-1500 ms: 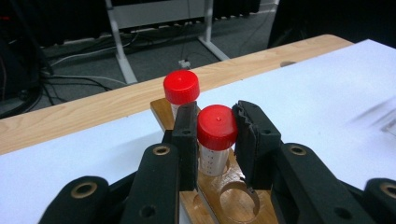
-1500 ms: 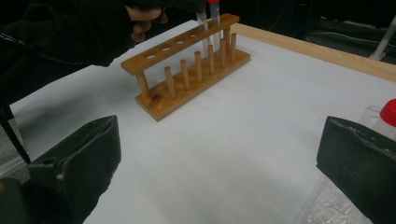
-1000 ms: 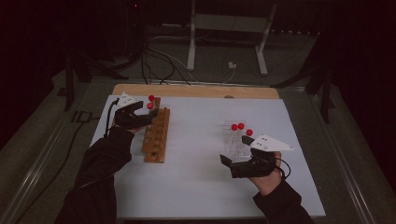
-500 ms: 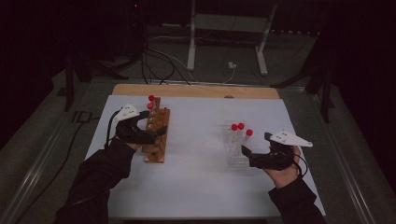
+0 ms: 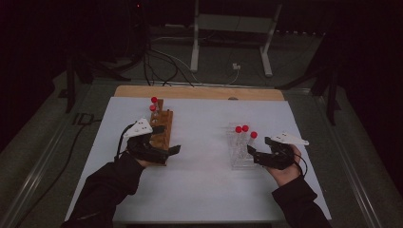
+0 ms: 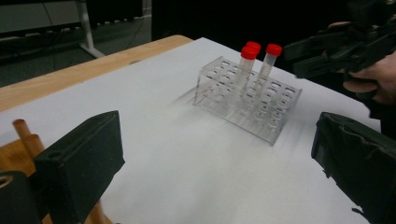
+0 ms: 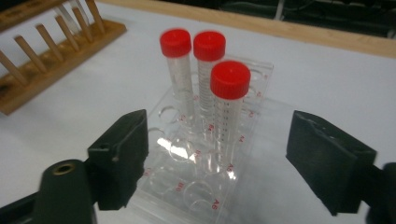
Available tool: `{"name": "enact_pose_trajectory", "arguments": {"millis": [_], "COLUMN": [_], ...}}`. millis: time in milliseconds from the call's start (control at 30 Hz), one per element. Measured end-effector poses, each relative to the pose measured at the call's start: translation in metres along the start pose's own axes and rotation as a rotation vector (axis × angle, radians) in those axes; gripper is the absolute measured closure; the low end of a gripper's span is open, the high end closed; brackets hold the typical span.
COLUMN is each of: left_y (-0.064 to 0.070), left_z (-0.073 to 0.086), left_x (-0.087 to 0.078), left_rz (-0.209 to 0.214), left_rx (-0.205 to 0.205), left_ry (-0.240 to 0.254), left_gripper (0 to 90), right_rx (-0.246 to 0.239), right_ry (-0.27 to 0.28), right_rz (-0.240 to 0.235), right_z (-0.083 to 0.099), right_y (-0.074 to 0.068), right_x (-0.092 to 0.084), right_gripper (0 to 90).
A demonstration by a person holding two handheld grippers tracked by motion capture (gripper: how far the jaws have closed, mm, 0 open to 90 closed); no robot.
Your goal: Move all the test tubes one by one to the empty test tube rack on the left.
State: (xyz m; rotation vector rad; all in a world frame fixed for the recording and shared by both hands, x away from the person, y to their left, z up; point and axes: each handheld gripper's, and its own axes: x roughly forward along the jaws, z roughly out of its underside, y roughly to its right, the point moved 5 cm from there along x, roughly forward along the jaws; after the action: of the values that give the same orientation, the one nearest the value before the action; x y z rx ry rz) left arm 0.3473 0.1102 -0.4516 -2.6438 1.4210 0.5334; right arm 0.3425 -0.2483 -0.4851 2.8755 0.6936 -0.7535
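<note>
Swung round since a second ago, the right gripper (image 7: 217, 154) now faces the clear rack (image 5: 239, 153) and its three red-capped tubes (image 7: 229, 109), released like the left gripper (image 5: 159, 140) by the wooden rack (image 5: 161, 130), probably needing to advance and clamp the nearest tube.

The room is dark — light falls mainly on the white-topped counter (image 5: 204, 190), whose wooden far edge (image 5: 199, 92) shows bare. Beyond it, a grey floor (image 5: 228, 57) carries loose cables (image 5: 166, 61) and a white metal stand (image 5: 233, 42) — its feet spread apart.
</note>
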Motion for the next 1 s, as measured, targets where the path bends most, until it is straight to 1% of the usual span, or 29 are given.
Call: {"name": "enact_pose_trajectory", "arguments": {"millis": [33, 67, 167, 233, 300, 333, 367, 467, 533, 667, 800, 933, 1000], "left_y": [0.001, 0.002, 0.004, 0.004, 0.004, 0.005, 0.005, 0.004, 0.005, 0.004, 0.004, 0.004, 0.004], "left_z": [0.001, 0.003, 0.006, 0.007, 0.008, 0.008, 0.008, 0.009, 0.009, 0.010, 0.010, 0.011, 0.011], "left_x": [0.001, 0.002, 0.004, 0.005, 0.006, 0.006, 0.006, 0.007, 0.007, 0.008, 0.008, 0.008, 0.009], "left_rz": [0.005, 0.008, 0.015, 0.017, 0.018, 0.021, 0.020, 0.019, 0.021, 0.016, 0.021, 0.019, 0.021], "left_rx": [0.001, 0.001, 0.003, 0.004, 0.003, 0.002, 0.003, 0.003, 0.001, 0.006, 0.003, 0.002, 0.002], "left_ry": [-0.003, -0.005, -0.013, -0.017, -0.020, -0.019, -0.020, -0.023, -0.023, -0.029, -0.032, -0.033, -0.036], "left_gripper": [3.0, 3.0, 3.0, 3.0, 3.0, 3.0, 3.0, 3.0, 3.0, 3.0, 3.0, 3.0, 3.0], "right_rx": [-0.003, -0.005, -0.004, -0.013, -0.019, -0.020, -0.022, -0.037, -0.038, -0.040, -0.042, -0.042, -0.040], "right_ry": [-0.008, -0.010, -0.021, -0.031, -0.044, -0.048, -0.051, -0.062, -0.063, -0.067, -0.075, -0.079, -0.070], "right_rz": [0.001, 0.003, -0.010, -0.007, -0.011, -0.007, -0.013, 0.001, 0.011, 0.018, 0.029, 0.035, 0.036], "right_z": [0.001, 0.002, 0.002, 0.002, 0.003, 0.003, 0.003, 0.003, 0.003, 0.003, 0.003, 0.003, 0.002], "right_y": [0.001, 0.002, 0.004, 0.005, 0.004, 0.004, 0.003, 0.002, 0.003, 0.004, 0.005, 0.006, 0.006], "right_x": [0.003, 0.006, 0.013, 0.017, 0.021, 0.022, 0.024, 0.026, 0.026, 0.028, 0.031, 0.031, 0.029], "right_gripper": [24.9, 30.2, 42.1, 46.0, 53.5, 55.0, 58.7, 62.6, 66.0, 68.8, 72.9, 74.6, 74.7]}}
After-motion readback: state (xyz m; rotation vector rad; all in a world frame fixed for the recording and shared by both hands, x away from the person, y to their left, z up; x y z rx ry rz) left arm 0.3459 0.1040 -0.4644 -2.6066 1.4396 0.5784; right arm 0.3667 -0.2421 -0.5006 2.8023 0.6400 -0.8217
